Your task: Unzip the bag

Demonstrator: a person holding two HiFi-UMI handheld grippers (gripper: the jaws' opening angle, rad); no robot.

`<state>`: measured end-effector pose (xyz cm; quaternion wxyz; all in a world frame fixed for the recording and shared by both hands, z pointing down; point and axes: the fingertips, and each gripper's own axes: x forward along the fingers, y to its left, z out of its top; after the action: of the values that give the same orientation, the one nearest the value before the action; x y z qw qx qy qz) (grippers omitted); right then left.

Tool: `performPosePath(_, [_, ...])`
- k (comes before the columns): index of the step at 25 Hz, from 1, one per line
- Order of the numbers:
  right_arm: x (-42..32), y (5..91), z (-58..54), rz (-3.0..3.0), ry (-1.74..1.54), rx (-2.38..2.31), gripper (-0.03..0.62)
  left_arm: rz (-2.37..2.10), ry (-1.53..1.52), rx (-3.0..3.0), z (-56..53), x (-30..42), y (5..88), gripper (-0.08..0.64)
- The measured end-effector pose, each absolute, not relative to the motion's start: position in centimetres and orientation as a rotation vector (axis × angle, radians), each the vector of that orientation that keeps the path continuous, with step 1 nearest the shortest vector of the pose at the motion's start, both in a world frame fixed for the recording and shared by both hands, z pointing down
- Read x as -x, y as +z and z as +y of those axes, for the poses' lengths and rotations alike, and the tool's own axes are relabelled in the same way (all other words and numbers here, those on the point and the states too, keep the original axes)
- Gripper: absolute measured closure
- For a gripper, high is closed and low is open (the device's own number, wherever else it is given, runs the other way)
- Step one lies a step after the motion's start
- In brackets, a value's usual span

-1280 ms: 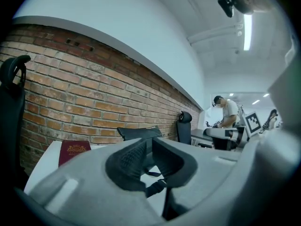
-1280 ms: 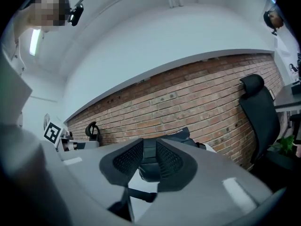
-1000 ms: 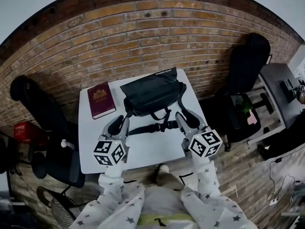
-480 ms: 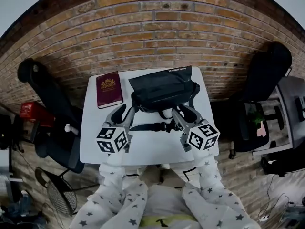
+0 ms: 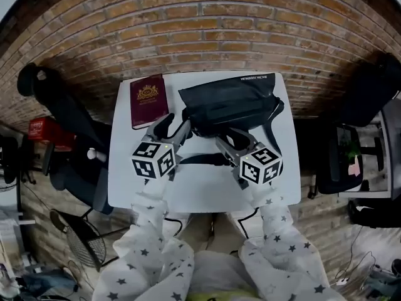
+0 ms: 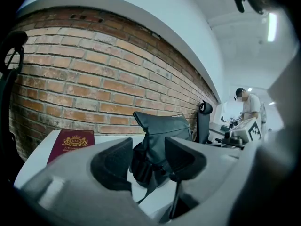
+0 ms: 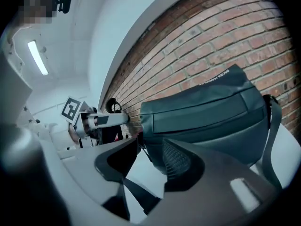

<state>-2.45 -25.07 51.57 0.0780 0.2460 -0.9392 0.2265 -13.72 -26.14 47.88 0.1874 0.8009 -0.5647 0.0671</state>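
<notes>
My left gripper (image 5: 177, 128) and right gripper (image 5: 229, 138), jaws just spread and empty, face the soft, slumping black bag (image 5: 229, 102), which I'd pin by its near edge.

The right gripper (image 7: 149, 147), jaws just opening and empty, faces the black bag (image 7: 207, 112).

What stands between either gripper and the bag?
Nothing visible. The left gripper and right gripper, jaws just opening and empty, face the bag directly; its own strap lies on the table between them.

Head view looks steeply down; both gripper views sit low, close, sharing the bag (image 5: 229, 102)
</notes>
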Motion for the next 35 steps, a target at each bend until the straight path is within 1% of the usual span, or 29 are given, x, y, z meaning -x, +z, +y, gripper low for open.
performPosePath(4, [4.7, 53.6, -25.2, -2.778, 0.665, -0.651, 0.426, -1.539, 0.220, -2.283, -28.0, 13.8, 48.8, 0.328])
performPosePath(13, [7.2, 56.6, -24.9, -2.701, 0.652, -0.565, 0.442, -1.404, 0.259, -2.364, -30.1, 12.0, 50.0, 0.316])
performPosePath(19, [7.8, 57.5, -24.9, -2.664, 0.641, -0.549, 0.476, -1.352, 0.275, -2.387, -30.9, 11.1, 50.8, 0.316])
performPosePath(20, [7.8, 57.5, -25.0, -2.662, 0.632, -0.551, 0.491, -1.347, 0.282, -2.393, -31.0, 11.0, 50.9, 0.316])
performPosePath(22, [7.9, 57.5, -25.1, -2.662, 0.612, -0.550, 0.522, -1.340, 0.300, -2.404, -31.1, 10.8, 51.0, 0.342])
performPosePath(26, [8.1, 57.3, -24.5, -2.675, 0.557, -0.501, 0.567, -1.327, 0.319, -2.426, -31.1, 10.6, 51.0, 0.365])
performPosePath(35, [8.0, 56.9, -24.3, -2.684, 0.546, -0.488, 0.574, -1.301, 0.333, -2.454, -31.1, 10.6, 51.2, 0.402])
